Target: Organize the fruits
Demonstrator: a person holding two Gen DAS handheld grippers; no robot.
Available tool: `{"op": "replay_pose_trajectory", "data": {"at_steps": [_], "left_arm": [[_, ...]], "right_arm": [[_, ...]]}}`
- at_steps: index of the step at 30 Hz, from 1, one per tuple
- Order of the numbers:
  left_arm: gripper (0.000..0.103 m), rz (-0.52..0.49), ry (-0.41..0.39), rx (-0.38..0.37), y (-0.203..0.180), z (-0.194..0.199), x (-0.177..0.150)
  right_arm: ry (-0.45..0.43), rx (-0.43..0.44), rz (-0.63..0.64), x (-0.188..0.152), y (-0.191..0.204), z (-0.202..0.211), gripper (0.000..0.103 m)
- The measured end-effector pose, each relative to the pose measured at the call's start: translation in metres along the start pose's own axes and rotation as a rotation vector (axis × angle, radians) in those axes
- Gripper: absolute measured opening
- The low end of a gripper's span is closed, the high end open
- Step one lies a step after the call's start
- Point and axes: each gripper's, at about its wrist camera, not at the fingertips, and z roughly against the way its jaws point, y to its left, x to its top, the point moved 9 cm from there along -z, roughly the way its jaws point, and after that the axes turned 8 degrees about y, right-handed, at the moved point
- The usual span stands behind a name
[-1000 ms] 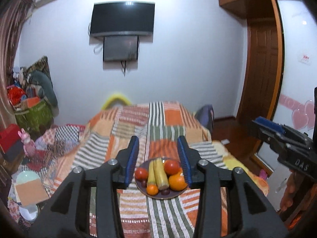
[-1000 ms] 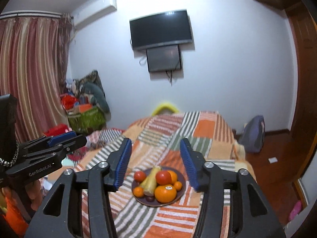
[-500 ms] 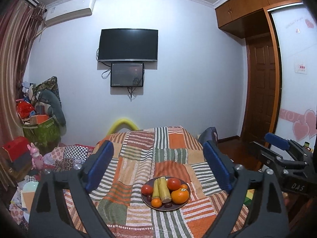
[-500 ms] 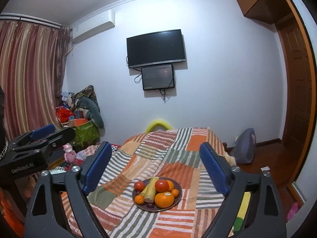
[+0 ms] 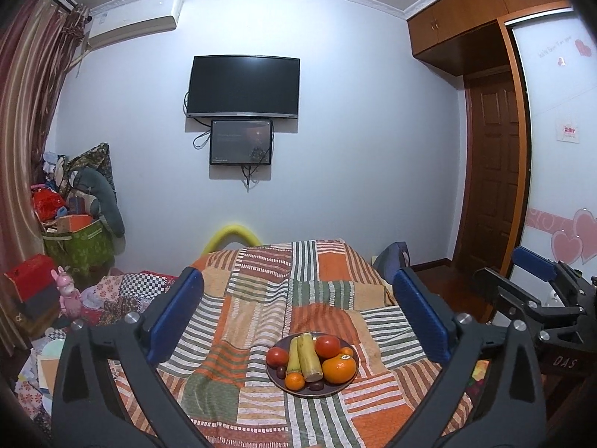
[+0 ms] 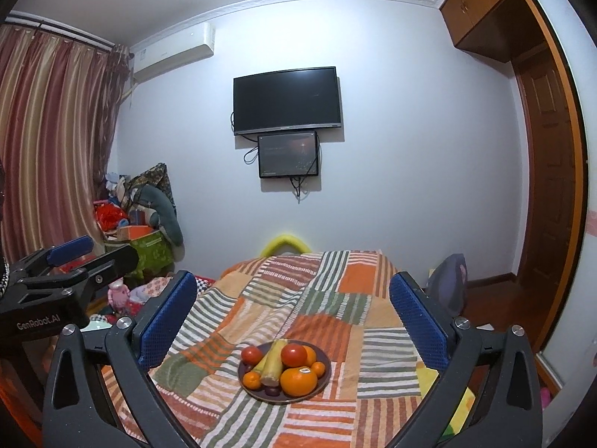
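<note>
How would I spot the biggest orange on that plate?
Find the patchwork bedspread and the dark plate on it. At the plate's near edge sits the large orange, far bigger than the small oranges nearby and the only one wearing a sticker.

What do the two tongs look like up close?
Both tongs are chunky black plastic with triangle cut-outs and silver screws. Each finger ends in a bumpy blue pad. From the side, the left tongs show white letters reading GenRobot.AI, and the right tongs show DAS. No sleeves or cables show.
</note>
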Motion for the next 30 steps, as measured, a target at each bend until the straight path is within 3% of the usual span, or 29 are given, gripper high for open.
{"op": "replay_pose_trajectory", "data": {"at_steps": [30], "left_arm": [[0.103, 0.018, 0.021, -0.012, 0.0036, -0.0055, -0.0031]], "right_arm": [[-0.007, -0.022, -0.017, 0.0026, -0.0059, 0.0063, 0.103]]}}
